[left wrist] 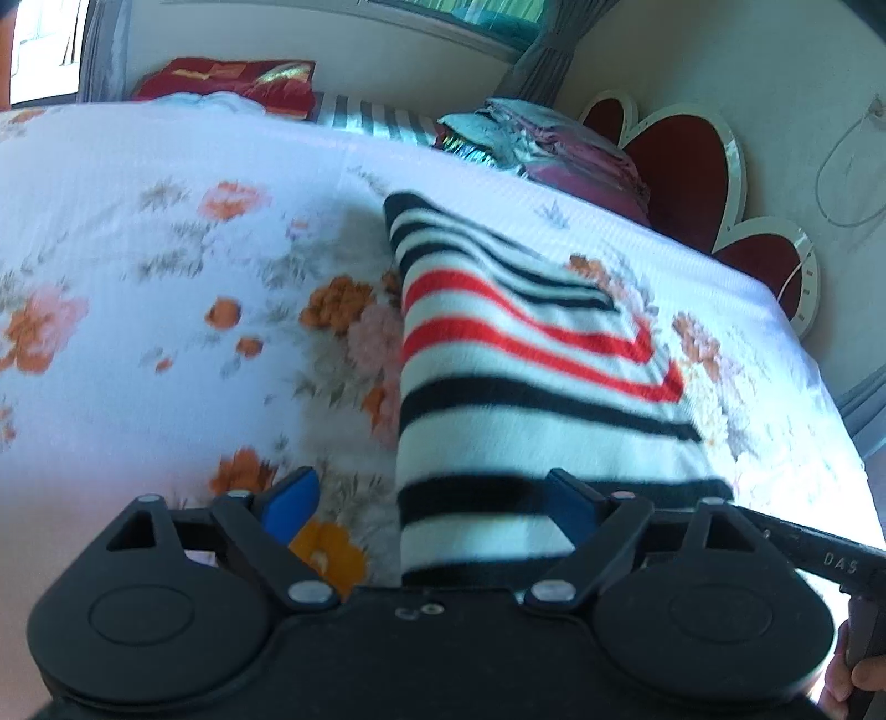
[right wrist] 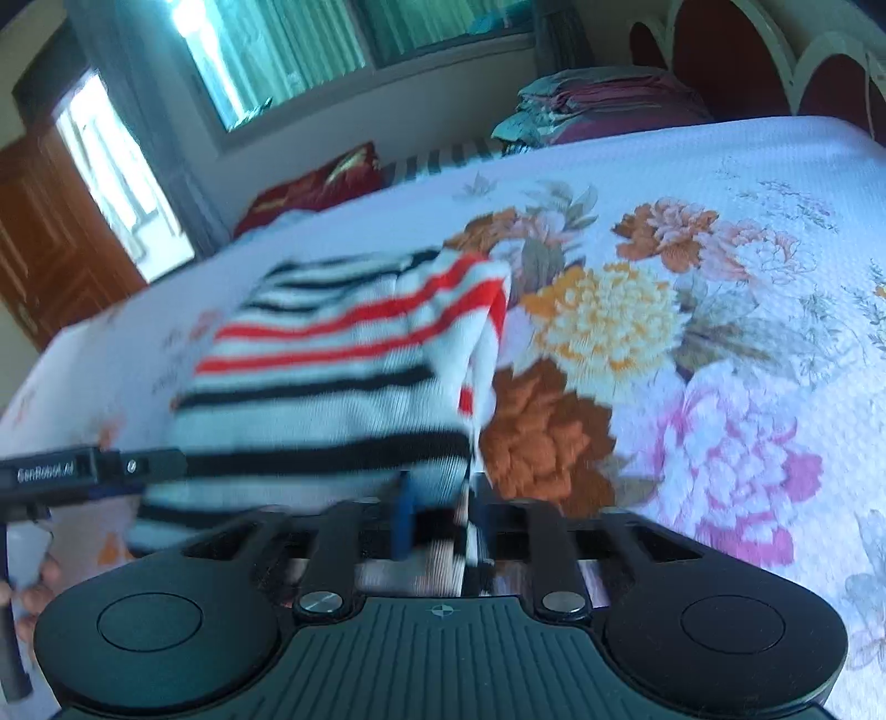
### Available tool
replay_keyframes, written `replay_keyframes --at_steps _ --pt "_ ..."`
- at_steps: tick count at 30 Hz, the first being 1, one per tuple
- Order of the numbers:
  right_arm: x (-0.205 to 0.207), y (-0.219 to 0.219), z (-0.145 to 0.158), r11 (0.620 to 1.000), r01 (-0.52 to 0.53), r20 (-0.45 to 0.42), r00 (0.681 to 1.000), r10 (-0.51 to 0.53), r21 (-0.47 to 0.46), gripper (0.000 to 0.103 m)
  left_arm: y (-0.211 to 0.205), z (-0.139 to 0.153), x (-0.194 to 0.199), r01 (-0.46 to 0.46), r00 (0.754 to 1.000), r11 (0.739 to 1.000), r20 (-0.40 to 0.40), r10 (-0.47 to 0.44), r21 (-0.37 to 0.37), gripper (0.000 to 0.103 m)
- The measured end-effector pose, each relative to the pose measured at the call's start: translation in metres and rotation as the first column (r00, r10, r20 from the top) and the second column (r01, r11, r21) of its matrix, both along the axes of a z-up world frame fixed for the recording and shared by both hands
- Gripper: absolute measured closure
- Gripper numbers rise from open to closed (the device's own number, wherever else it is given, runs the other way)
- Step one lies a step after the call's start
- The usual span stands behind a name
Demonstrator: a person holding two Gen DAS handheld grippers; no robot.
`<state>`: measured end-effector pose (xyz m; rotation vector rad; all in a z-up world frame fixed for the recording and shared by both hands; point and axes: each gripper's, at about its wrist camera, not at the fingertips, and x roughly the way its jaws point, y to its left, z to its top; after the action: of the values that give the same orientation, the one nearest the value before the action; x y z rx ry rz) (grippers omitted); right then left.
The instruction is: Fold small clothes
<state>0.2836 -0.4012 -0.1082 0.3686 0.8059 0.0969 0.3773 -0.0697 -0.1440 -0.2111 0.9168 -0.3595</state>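
Your left gripper [left wrist: 426, 504] is spread wide; the near edge of the striped garment [left wrist: 531, 354] lies between its blue pads [left wrist: 290, 501], not pinched, likely set up to grab that corner. Your right gripper [right wrist: 437, 520] is narrowed onto the garment's near right edge, cloth bunched between the fingers, prob. so you can carry that side over for a fold. Frames are blurry, so contact detail is rough.

Garment sits mid-bed on the floral bedspread [left wrist: 138, 343], partly folded w/ its far corner doubled over, judging by the stripes. The soft, quilted surface means cloth may drag.

Room: red scalloped headboard [left wrist: 681, 160], stack of folded linens [left wrist: 565, 149] at the bed's far edge, red cushion [left wrist: 232, 77], curtained window [right wrist: 288, 50], wooden door [right wrist: 50, 232].
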Motion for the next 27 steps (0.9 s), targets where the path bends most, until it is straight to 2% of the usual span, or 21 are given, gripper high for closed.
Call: replay_keyframes --at_steps 1,2,8,16,19,24,27 --pt "0.003 -0.002 0.003 1.000 0.008 0.012 1.000 -0.008 0.001 0.036 -0.001 0.002 0.003 -0.003 1.000 1.000 0.003 0.003 0.001 0.014" --pt "0.006 -0.004 0.006 1.000 0.009 0.025 1.000 -0.009 -0.002 0.036 -0.003 0.003 0.006 -0.008 1.000 1.000 0.003 0.008 -0.002 0.014" --pt "0.032 -0.013 0.006 1.000 0.009 0.019 1.000 -0.009 0.025 0.036 -0.015 0.001 0.027 -0.008 1.000 1.000 -0.008 0.007 -0.013 0.014" --pt "0.067 -0.027 -0.019 0.990 0.011 -0.049 0.999 -0.004 0.144 0.036 -0.024 -0.016 0.050 0.029 0.998 0.997 -0.052 -0.033 -0.073 0.014" --pt "0.078 -0.032 -0.030 0.980 0.014 -0.065 0.998 -0.001 0.200 0.036 -0.026 -0.026 0.058 0.052 0.994 0.990 -0.089 -0.064 -0.131 0.024" --pt "0.091 -0.035 -0.046 0.954 -0.023 -0.059 0.997 0.043 0.298 0.036 -0.026 -0.036 0.064 0.060 0.991 0.980 -0.107 -0.081 -0.190 0.030" --pt "0.097 -0.027 -0.046 0.959 -0.058 -0.059 0.995 0.077 0.277 0.048 -0.028 -0.036 0.065 0.067 0.991 0.980 -0.100 -0.086 -0.188 0.035"
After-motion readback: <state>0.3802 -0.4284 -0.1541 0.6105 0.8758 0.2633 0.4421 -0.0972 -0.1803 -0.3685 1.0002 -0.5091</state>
